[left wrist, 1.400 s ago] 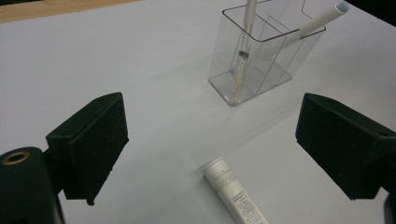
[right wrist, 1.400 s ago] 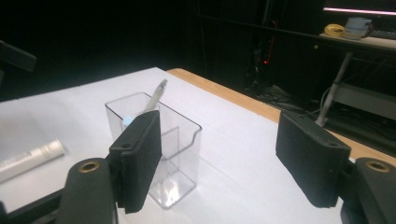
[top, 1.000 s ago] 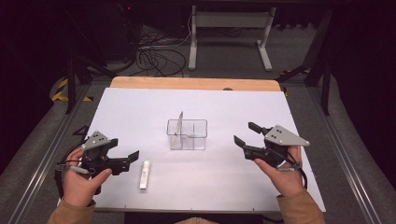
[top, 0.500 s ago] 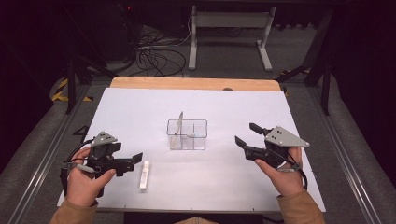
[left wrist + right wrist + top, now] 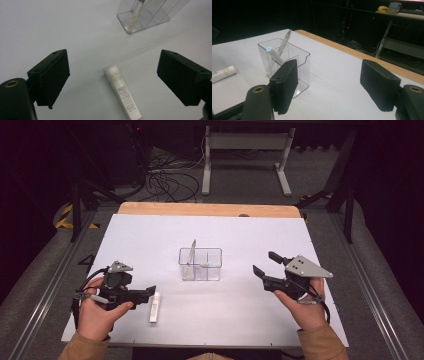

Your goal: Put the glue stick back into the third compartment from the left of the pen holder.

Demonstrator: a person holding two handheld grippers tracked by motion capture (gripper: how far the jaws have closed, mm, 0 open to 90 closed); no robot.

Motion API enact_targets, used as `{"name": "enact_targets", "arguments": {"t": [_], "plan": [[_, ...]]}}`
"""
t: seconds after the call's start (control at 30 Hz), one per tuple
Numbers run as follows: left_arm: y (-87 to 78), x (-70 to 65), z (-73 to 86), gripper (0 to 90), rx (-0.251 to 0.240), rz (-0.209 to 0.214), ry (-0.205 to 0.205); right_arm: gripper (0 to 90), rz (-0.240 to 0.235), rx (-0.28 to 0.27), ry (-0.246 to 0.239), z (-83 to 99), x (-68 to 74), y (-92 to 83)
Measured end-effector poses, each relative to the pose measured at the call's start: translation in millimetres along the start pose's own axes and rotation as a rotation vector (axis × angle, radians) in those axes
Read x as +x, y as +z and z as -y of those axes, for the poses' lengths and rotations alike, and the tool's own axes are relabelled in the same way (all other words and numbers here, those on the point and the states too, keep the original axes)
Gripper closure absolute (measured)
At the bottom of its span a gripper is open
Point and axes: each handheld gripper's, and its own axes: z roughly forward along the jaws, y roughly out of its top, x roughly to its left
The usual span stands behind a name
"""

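Note:
A white tube (image 5: 155,307) (image 5: 122,95) lies flat on the white table near its front left. My left gripper (image 5: 145,292) (image 5: 113,71) hovers just left of it, pointing down at it. Its jaws stand open with the tube's capped end on the table between them, untouched. A clear plastic box (image 5: 200,264) (image 5: 287,62) stands mid-table and holds a slanted pen (image 5: 283,45) and a white marker (image 5: 273,53). My right gripper (image 5: 265,262) (image 5: 332,80) is open to the right of the box, aimed at it, with nothing between its pads.
The white sheet (image 5: 250,320) covers the table, and a wooden edge (image 5: 210,209) shows along the far side. Beyond it are a metal stand (image 5: 245,155) and cables (image 5: 165,180) on the dark floor. Metal rails (image 5: 45,290) run along both sides.
My left gripper has tipped downward and edged slightly right toward the tube. The right gripper, the tube and the box have stayed where they were.

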Motion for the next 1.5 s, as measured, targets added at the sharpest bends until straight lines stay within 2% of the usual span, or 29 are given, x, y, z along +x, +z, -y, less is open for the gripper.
{"name": "enact_targets", "arguments": {"t": [0.2, 0.3, 0.43, 0.6, 0.9, 1.03, 1.13, 1.17, 1.23, 1.33, 1.5], "plan": [[2.1, -2.6, -1.0, 13.8, 0.022, -0.008, -0.010, 31.5, 0.005, -0.003, 0.004, 0.3, -1.6, -0.4], [4.6, -6.6, -1.4, 13.9, 0.053, -0.025, -0.046, 31.5, 0.005, -0.003, 0.006, 0.7, -1.5, 0.0], [9.1, -9.0, -2.0, 19.4, 0.112, -0.032, -0.064, 31.6, 0.006, -0.001, 0.007, 1.0, -1.3, 0.3], [13.3, -11.9, -2.2, 24.6, 0.136, -0.076, -0.102, 31.6, 0.008, -0.002, 0.008, 1.0, -1.4, 0.3], [22.4, -16.2, -1.4, 26.4, 0.186, -0.101, -0.148, 31.6, 0.006, -0.004, 0.010, 1.0, -1.1, -0.1], [27.3, -16.2, -0.9, 26.5, 0.213, -0.082, -0.167, 31.6, 0.004, 0.001, 0.013, 1.5, -1.0, 0.5], [32.3, -15.8, -0.3, 28.3, 0.222, -0.095, -0.171, 31.7, 0.003, 0.004, 0.013, 1.8, -0.7, 0.9], [32.8, -15.3, -0.7, 28.2, 0.239, -0.091, -0.168, 31.8, 0.003, 0.004, 0.012, 1.8, -0.6, 0.9], [36.2, -15.3, 0.4, 28.4, 0.231, -0.084, -0.179, 31.7, 0.003, 0.004, 0.012, 1.7, -0.5, 0.7], [40.6, -14.4, 1.4, 30.6, 0.252, -0.078, -0.184, 31.7, 0.005, 0.003, 0.014, 1.6, -0.7, 0.5], [47.8, -12.9, 3.4, 34.7, 0.267, -0.062, -0.219, 31.7, 0.007, 0.005, 0.010, 1.8, -0.5, 0.6]]}}
